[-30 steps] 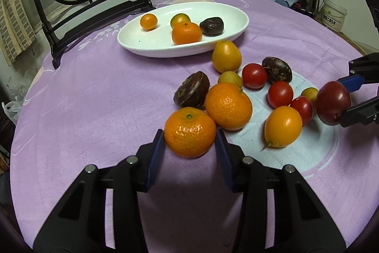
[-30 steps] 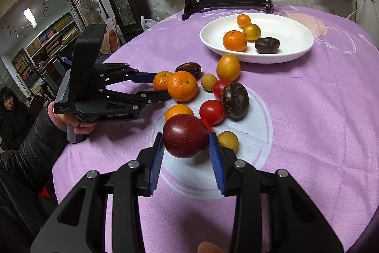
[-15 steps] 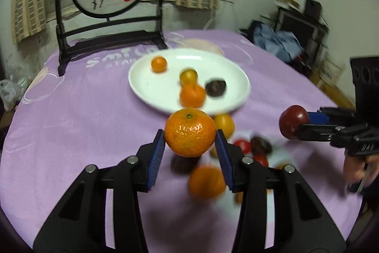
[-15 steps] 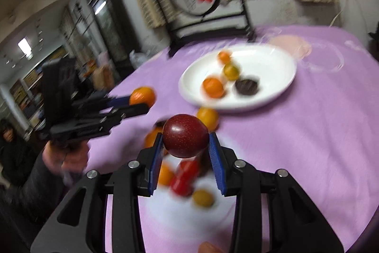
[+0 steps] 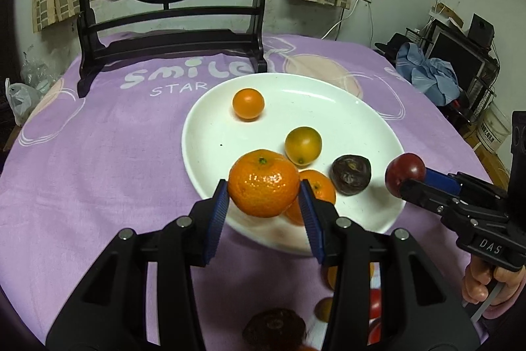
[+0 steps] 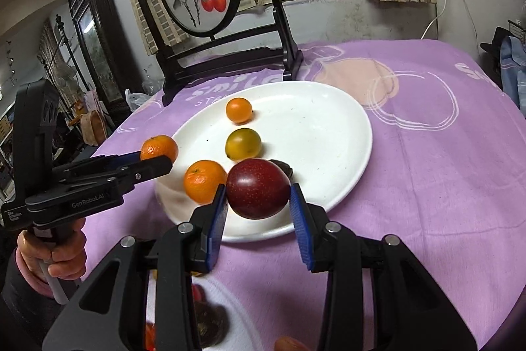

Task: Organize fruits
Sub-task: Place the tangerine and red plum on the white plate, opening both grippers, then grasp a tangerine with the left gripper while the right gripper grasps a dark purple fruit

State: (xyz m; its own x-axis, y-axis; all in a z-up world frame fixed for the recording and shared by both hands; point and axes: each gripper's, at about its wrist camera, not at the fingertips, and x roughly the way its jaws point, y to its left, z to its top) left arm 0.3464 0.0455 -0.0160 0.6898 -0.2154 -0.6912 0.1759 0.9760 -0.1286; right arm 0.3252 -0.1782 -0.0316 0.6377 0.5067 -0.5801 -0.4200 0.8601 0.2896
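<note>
If the left gripper (image 5: pixel 264 203) pinching the tangerine (image 5: pixel 264 183) and the right gripper (image 6: pixel 258 208) pinching the red fruit (image 6: pixel 257 188) let go high over the white plate (image 5: pixel 328 107), both could roll off.

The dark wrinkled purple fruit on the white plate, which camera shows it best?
The left wrist view. There the dark wrinkled purple fruit lies fully visible on the white plate. In the right wrist view the red plum held in the right gripper hides most of it.

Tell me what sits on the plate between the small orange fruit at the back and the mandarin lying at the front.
In both wrist views, a yellow-green fruit lies between the small orange fruit and the mandarin on the white plate.
</note>
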